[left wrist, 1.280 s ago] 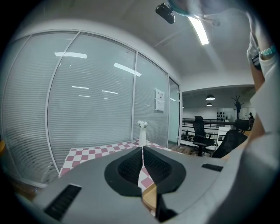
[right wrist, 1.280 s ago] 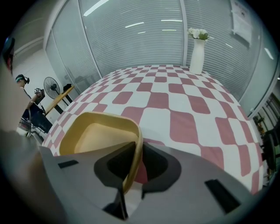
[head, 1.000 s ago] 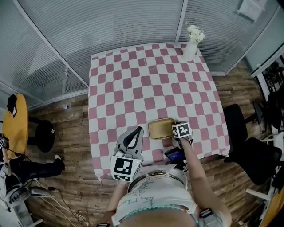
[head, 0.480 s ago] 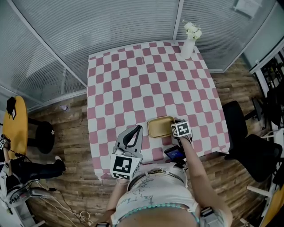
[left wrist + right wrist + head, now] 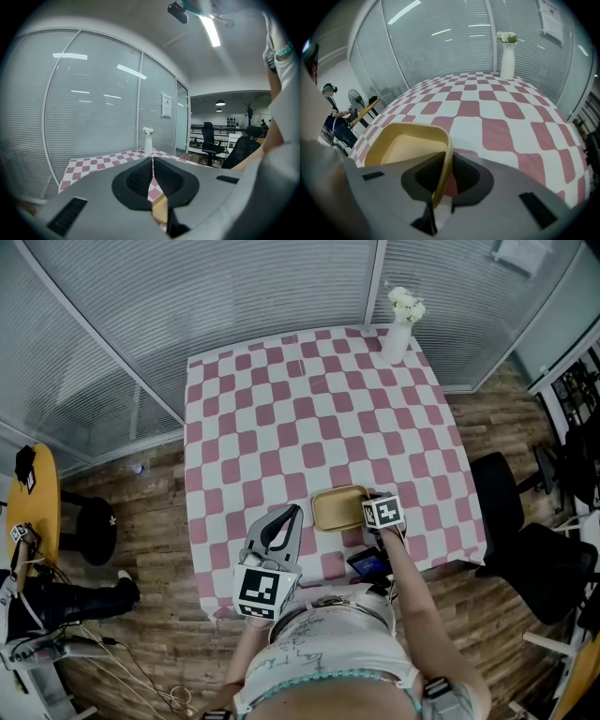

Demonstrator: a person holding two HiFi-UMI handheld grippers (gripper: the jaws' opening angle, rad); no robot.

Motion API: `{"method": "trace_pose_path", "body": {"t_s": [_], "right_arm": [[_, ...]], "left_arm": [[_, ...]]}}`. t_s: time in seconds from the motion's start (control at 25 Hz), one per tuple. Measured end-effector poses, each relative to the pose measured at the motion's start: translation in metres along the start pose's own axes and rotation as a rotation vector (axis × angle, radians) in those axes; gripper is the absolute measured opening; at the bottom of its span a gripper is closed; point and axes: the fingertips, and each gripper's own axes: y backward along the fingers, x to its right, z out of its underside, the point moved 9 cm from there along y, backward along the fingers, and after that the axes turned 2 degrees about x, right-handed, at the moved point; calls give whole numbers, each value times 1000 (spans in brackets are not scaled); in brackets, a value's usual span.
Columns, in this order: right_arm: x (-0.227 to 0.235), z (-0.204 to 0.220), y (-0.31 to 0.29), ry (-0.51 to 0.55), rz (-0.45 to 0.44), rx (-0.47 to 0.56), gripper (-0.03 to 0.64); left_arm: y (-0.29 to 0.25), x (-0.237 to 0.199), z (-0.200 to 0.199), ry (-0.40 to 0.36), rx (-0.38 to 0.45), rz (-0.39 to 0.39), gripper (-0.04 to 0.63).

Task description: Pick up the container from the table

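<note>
A shallow yellow container [image 5: 339,509] lies on the pink-and-white checked table [image 5: 309,409], near its front edge. My right gripper [image 5: 368,509] is shut on the container's right rim. In the right gripper view the thin yellow wall [image 5: 445,161] runs between the two jaws, and the container's open hollow [image 5: 405,145] lies to the left. My left gripper [image 5: 284,523] hovers over the front left part of the table, left of the container. Its jaws are shut with nothing between them [image 5: 153,177]. A yellow edge of the container [image 5: 159,211] shows just below them.
A white vase with white flowers [image 5: 398,324] stands at the table's far right corner. A dark phone-like thing [image 5: 367,565] lies at the front edge under my right arm. Black office chairs [image 5: 525,540] stand to the right, and a yellow round table [image 5: 33,502] to the left.
Between one second and half a second ago the view shifted slightly. Since then, neither gripper nor the container has visibly moved.
</note>
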Motion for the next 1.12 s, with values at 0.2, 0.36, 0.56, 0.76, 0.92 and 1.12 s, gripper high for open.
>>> {"method": "trace_pose_path", "body": {"t_s": [0.2, 0.36, 0.56, 0.76, 0.92, 1.12], "right_arm": [[0, 0, 1, -6, -4, 2, 38], [0, 0, 0, -17, -3, -1, 35], [1, 2, 0, -75, -9, 14, 28], [5, 2, 1, -165, -26, 29, 21], [6, 2, 3, -194, -20, 31, 20], [7, 2, 4, -221, -30, 30, 20]], "left_arm": [[0, 1, -3, 3, -7, 3, 18], [0, 1, -2, -6, -5, 1, 18], [1, 2, 2, -1, -19, 1, 18], [3, 5, 0, 1, -13, -15, 18], [7, 8, 1, -2, -12, -22, 18], [13, 13, 1, 3, -11, -35, 18]]}}
